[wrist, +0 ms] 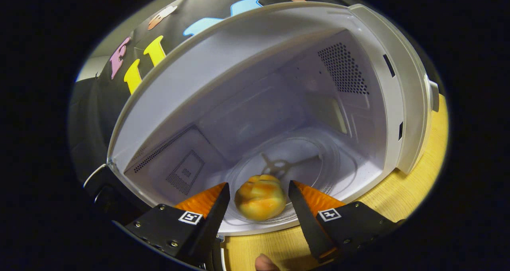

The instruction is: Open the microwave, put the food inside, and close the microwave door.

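The white microwave stands open, and I look tilted into its cavity. A round golden bun rests on the near part of the glass turntable, just inside the front opening. My gripper is open; its fingertips flank the bun on either side with a thin gap each, not pressing it. The microwave's dark door is swung out to the left of the fingers.
The microwave sits on a light wooden table, seen to the right and below the fingers. Perforated vents mark the cavity's side walls. A person's fingertip shows below the gripper.
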{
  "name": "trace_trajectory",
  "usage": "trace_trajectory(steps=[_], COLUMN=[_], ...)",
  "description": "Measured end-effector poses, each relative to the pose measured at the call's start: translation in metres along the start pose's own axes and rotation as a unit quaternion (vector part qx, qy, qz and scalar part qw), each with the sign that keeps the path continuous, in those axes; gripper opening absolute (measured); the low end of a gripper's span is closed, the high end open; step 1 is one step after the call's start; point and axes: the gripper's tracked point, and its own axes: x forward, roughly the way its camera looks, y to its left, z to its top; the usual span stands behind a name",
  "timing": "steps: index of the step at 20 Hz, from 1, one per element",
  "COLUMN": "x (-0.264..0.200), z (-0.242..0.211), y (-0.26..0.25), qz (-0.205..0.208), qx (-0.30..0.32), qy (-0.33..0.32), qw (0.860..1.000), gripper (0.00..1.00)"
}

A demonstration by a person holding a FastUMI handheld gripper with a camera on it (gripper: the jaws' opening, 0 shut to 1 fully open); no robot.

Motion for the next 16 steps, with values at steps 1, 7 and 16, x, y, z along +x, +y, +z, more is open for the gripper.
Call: trace_trajectory(steps=[1,7,16], x=[-0.010,-0.127,-0.325], z=[0.002,0.016,-0.004], y=[0.010,0.078,0.175], qz=[0.017,0.125,0.324], qx=[0.005,-0.045,-0.123], qy=[0.004,-0.008,-0.011], qw=[1.000,0.991,0.938], gripper=[0.92,0.95,0.95])
